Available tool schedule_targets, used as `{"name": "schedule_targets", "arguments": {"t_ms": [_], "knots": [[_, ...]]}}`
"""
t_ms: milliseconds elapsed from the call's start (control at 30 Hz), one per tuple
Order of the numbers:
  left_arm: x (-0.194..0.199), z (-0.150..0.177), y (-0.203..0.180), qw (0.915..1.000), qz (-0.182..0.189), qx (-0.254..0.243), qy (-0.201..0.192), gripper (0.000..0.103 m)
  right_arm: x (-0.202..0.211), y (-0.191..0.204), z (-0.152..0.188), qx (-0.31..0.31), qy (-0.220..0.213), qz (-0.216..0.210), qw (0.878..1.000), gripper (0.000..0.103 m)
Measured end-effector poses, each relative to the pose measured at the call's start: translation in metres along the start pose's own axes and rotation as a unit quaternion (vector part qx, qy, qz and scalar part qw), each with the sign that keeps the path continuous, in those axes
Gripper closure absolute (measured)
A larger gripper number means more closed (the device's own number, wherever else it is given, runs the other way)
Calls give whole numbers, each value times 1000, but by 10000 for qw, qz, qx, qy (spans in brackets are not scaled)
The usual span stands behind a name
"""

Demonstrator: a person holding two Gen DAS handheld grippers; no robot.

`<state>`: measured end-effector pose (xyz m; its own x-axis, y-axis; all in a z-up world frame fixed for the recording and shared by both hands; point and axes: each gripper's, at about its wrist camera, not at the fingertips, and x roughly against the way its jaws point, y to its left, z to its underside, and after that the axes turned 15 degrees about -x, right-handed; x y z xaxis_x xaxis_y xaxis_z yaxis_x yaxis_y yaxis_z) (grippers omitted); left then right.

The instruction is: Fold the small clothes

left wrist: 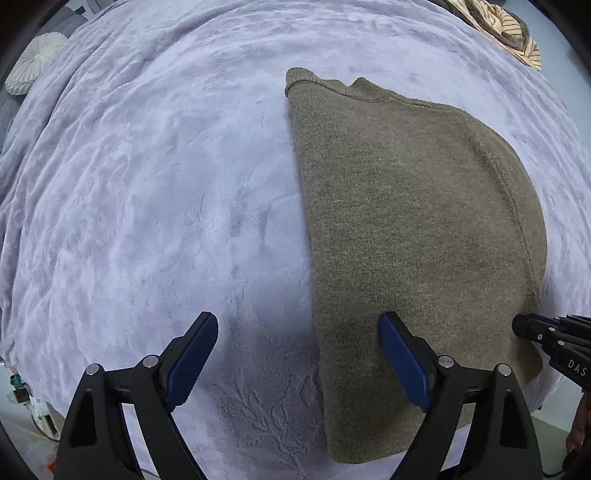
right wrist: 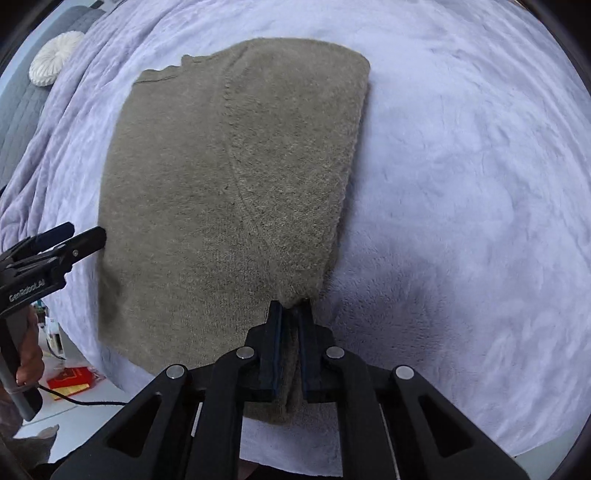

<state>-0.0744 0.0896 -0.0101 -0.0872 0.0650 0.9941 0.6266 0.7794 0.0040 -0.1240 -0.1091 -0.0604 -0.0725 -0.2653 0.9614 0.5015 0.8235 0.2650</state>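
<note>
An olive-brown knit sweater (left wrist: 417, 206) lies folded lengthwise on a lilac plush blanket (left wrist: 147, 206), neckline at the far end. My left gripper (left wrist: 297, 325) is open and empty, hovering over the sweater's left edge near its hem. In the right wrist view the sweater (right wrist: 229, 166) fills the middle. My right gripper (right wrist: 291, 314) is shut on a bunched fold of the sweater's right near edge. The left gripper (right wrist: 86, 238) shows at the left edge of that view, and the right gripper (left wrist: 524, 326) at the right edge of the left wrist view.
A white round pleated cushion (left wrist: 35, 61) lies at the far left of the bed, also in the right wrist view (right wrist: 55, 57). A striped beige garment (left wrist: 502, 29) lies at the far right. A red box (right wrist: 72, 378) and cable lie on the floor beyond the bed edge.
</note>
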Motion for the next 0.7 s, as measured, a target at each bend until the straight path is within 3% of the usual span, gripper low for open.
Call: {"name": "schedule_targets", "arguments": {"t_ms": [167,367,700], "knots": [[4,2,-4,9999,0,-102,107,13,2,5,5,219,-33,172,9996,95],[15,11,-9,9993,-2,-236,292,13,18,-5,12,-139,174,22,9998,88],[39,18,-16,9991,126,-197,344,13,55,7,9,-367,-38,97,9993,88]]}}
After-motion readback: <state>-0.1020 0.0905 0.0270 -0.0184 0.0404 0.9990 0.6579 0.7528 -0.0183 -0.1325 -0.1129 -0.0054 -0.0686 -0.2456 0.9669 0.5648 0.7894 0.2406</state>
